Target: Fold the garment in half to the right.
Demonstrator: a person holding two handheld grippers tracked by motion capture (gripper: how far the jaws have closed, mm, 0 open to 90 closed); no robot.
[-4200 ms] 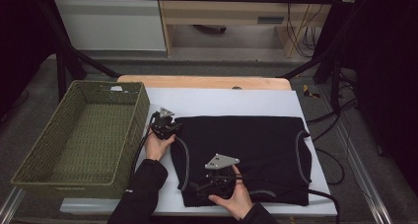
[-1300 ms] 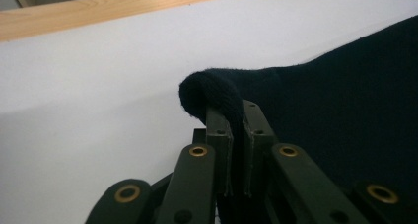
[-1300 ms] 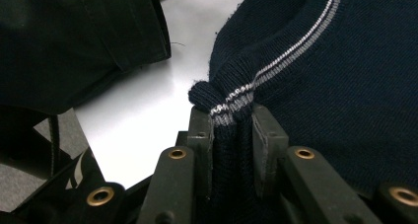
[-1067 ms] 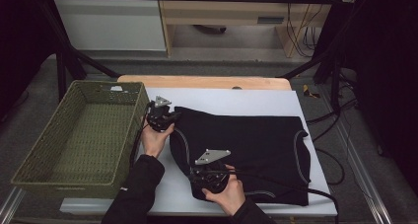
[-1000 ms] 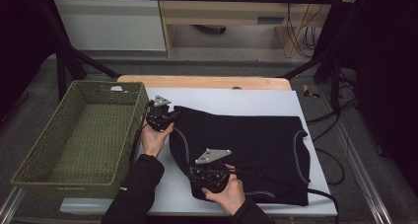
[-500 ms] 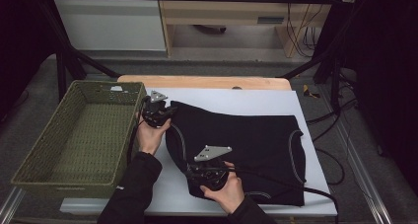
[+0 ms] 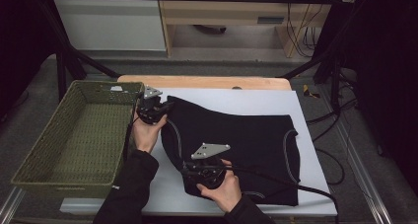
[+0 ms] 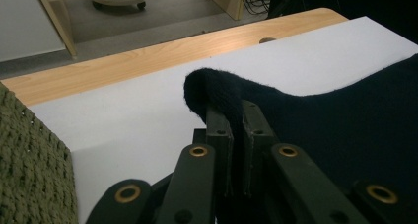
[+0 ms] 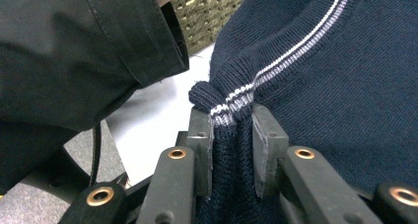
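The high view is dimly lit, its outer edges sunk in near black; the flat white table top (image 7: 246,103) is lit most brightly, seemingly from overhead. The dark navy knitted sweater (image 7: 236,150) is rendered almost featureless there, while its weave is resolved sharply in the right gripper view.

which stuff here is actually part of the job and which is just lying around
In the job:
- dark knit sweater, with pale stripes at its hem
- left gripper, shut on a far corner of it
- right gripper, shut on the striped near hem
- green woven basket beside the sweater, probably where it goes

Lying about:
- white sheet over the table
- cables on the floor behind
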